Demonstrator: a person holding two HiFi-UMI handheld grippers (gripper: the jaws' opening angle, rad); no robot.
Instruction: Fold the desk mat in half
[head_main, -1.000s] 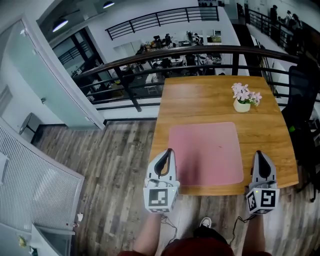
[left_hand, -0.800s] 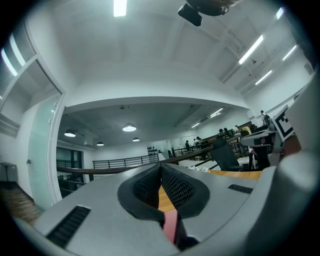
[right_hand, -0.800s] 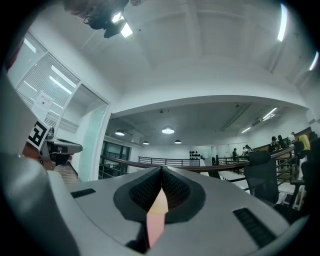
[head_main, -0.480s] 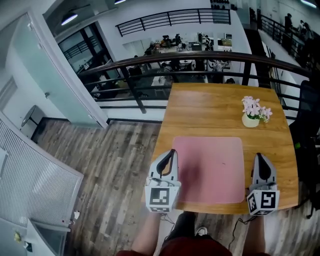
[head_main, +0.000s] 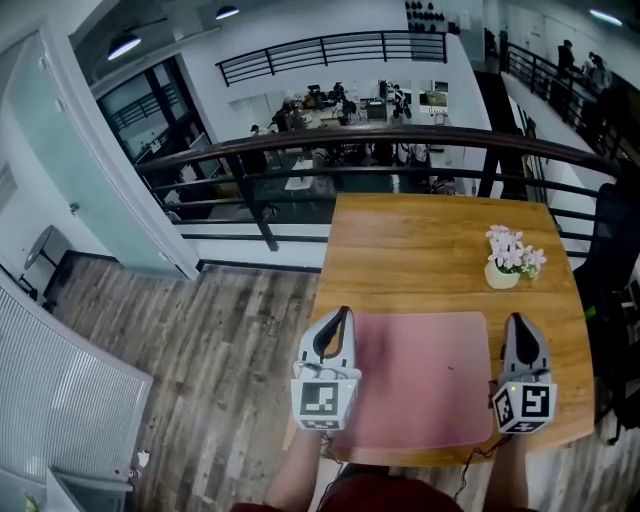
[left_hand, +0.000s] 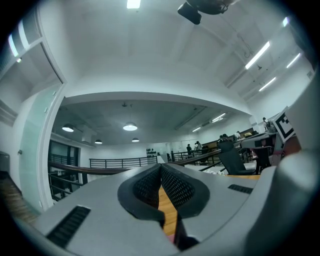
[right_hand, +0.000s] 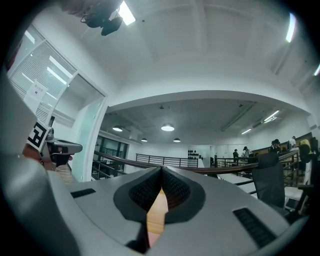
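Observation:
A pink desk mat (head_main: 422, 375) lies flat on the near half of the wooden table (head_main: 430, 240). My left gripper (head_main: 343, 313) hangs over the mat's left edge, jaws shut with nothing between them. My right gripper (head_main: 518, 320) hangs over the mat's right edge, shut and empty too. In the left gripper view the left gripper (left_hand: 160, 167) points level across the room, tips pressed together, with a strip of table and a bit of pink showing below. The right gripper view shows the right gripper (right_hand: 161, 171) the same way.
A small white pot of pink flowers (head_main: 508, 259) stands on the table's far right, beyond the mat. A dark railing (head_main: 400, 140) runs behind the table above a lower floor. A dark office chair (head_main: 612, 260) is at the right. Wooden floor (head_main: 220, 340) lies to the left.
The head view has shifted: table and mat now sit lower and nearer in the picture. Both grippers keep their places at the mat's sides, still shut.

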